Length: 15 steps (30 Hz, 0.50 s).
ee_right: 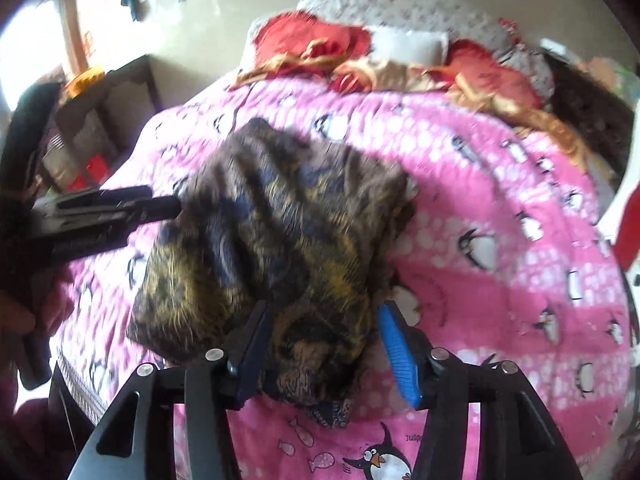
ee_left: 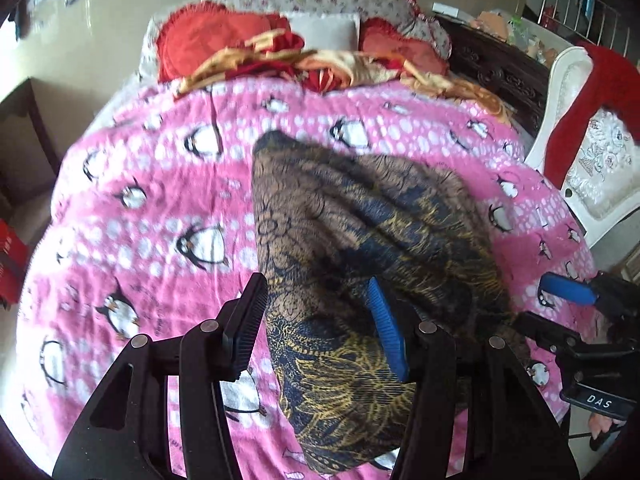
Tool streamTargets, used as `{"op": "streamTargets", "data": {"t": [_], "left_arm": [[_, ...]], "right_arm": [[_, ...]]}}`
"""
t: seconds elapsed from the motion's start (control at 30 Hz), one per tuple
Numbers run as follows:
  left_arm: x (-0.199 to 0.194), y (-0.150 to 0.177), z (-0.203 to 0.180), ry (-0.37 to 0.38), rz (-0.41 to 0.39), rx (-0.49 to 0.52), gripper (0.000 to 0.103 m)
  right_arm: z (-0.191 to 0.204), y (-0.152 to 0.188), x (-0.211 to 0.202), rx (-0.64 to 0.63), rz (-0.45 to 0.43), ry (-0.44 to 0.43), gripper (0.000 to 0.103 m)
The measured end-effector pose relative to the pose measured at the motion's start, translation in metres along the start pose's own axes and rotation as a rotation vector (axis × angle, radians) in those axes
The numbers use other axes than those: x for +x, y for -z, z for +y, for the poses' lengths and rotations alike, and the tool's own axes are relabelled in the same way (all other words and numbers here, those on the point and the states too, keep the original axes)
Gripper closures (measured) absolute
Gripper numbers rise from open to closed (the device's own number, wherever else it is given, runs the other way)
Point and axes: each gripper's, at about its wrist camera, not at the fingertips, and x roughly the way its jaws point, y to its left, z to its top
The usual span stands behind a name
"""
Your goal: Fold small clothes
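Item: brown-and-navy patterned garment (ee_left: 360,248) lying lengthwise ahead of my left gripper (ee_left: 320,332) and right gripper (ee_right: 328,352), both released, near edge between each one's jaws.

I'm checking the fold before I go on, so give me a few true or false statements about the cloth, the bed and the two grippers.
1. The cloth lies on a pink penguin blanket. True.
2. The cloth is plain white. False: it is dark brown with blue and yellow patterning.
3. The left gripper is clamped on the cloth. False: its jaws stand apart, with the cloth under them.
4. The right gripper has its jaws apart over the cloth's near edge. True.
5. Red cushions sit at the far end of the bed. True.
6. The cloth hangs in the air. False: it rests bunched on the blanket.
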Motion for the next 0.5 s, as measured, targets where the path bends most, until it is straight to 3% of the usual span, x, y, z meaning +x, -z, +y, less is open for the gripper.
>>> {"op": "streamTargets", "data": {"t": [0.1,0.23,0.5], "left_arm": [[-0.010,-0.001,-0.006,-0.042,-0.022,0.025,0.051],[-0.021,0.001,-0.006,-0.039,-0.039,0.008,0.050],[-0.034,0.006,-0.001,-0.053,-0.059,-0.016,0.050]], "right_arm": [[0.006,-0.004,-0.010,0.034,-0.041,0.027,0.038],[0.012,-0.011,-0.018,0.090,-0.077,0.046,0.029],[0.018,-0.014,-0.020,0.106,-0.075,0.085,0.028]]}}
